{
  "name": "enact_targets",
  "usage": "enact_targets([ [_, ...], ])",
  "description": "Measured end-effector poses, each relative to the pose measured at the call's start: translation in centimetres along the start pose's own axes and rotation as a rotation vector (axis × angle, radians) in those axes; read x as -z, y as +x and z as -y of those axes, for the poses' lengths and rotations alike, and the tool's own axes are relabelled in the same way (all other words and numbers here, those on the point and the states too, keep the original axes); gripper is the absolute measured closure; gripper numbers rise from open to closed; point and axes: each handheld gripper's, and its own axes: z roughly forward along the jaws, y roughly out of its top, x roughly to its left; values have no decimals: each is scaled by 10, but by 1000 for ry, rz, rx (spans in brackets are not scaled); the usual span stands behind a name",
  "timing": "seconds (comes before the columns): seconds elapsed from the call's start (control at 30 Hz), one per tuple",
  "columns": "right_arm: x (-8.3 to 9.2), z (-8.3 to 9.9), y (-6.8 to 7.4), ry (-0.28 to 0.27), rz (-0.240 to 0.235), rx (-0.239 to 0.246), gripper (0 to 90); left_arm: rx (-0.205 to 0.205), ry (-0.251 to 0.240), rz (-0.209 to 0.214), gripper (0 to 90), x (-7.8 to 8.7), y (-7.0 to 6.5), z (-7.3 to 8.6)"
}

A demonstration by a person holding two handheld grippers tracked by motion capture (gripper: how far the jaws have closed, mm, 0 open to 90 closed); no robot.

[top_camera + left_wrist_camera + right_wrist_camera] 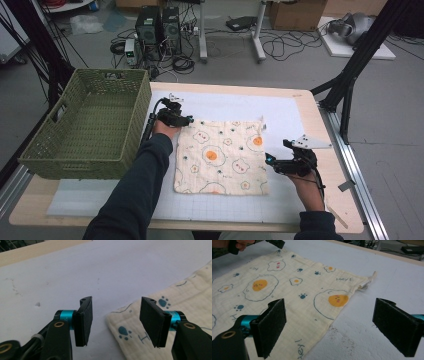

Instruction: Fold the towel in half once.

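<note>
While nothing is yet gripped, the stock reads as follows, left to right.

Basket: green, woven, empty as far as its floor shows, at the left of the high view, on the table's left end.

Left gripper: at the cloth's upper left corner in the high view. Its own view has the jaws apart, that corner lying between them on the white mat; the pads do not press on it.

Cloth: cream, printed with fried eggs and paw prints, spread flat at centre frame, no fold in it, a small tag at its upper right corner.

Right gripper: at the cloth's right edge, jaws wide apart, one pad above the cloth, the other above bare mat.

Progress, judged: early. Both grippers are placed; closing on the corners, lifting, folding or moving toward the basket all remain.
</note>
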Motion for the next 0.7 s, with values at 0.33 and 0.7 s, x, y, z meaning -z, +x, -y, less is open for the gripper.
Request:
enact_targets([
  [0.33,-6,1,1,25,1,6,111,-55,32,1,717,-5,-1,5],
  [0.7,-23,-7,-6,57,18,-10,111,-30,20,24,855,-1,0,6],
])
